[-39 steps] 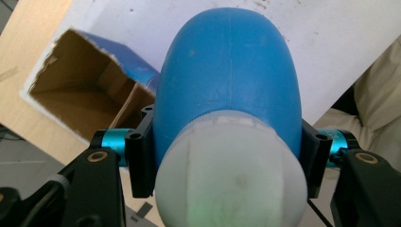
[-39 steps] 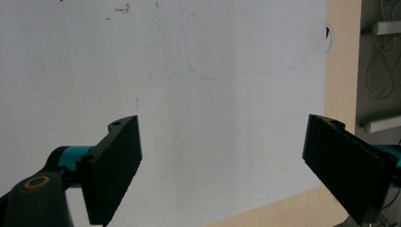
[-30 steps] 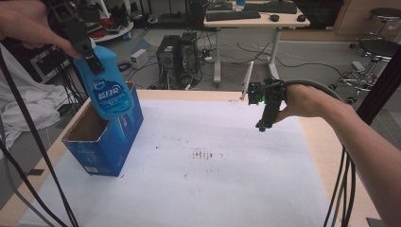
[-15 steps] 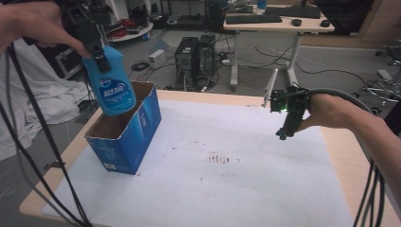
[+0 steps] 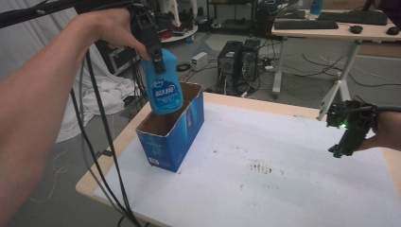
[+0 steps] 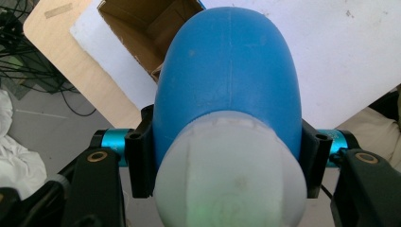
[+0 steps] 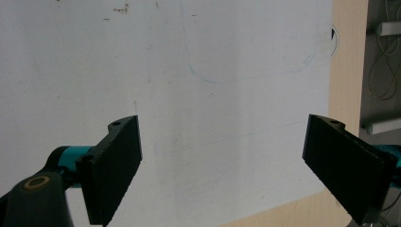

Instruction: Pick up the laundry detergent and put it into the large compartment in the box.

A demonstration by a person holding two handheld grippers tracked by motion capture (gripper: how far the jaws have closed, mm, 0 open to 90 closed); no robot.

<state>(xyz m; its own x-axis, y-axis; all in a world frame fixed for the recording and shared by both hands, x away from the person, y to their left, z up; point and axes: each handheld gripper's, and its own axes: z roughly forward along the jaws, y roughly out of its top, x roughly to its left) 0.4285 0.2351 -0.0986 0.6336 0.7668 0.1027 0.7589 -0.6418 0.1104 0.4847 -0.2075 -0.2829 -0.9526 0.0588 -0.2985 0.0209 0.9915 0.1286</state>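
Blue bottle (image 5: 163,85) hangs upright over the open cardboard box (image 5: 172,137) at ten o'clock on the table (image 5: 265,189), left gripper (image 5: 153,45) clamped on its neck, forearm reaching in high from the left. Left gripper view (image 6: 227,142) shows the jaws hugging the white cap end. Right gripper (image 5: 350,135) hovers at three o'clock, pointing down, probably clear of the table; its own view (image 7: 222,170) shows jaws wide apart, nothing between.

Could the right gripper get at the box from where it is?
Probably yes. The right gripper hangs open and empty above the white sheet, with bare table between it and the box. The bottle in the left gripper hangs over the box's open top, though.
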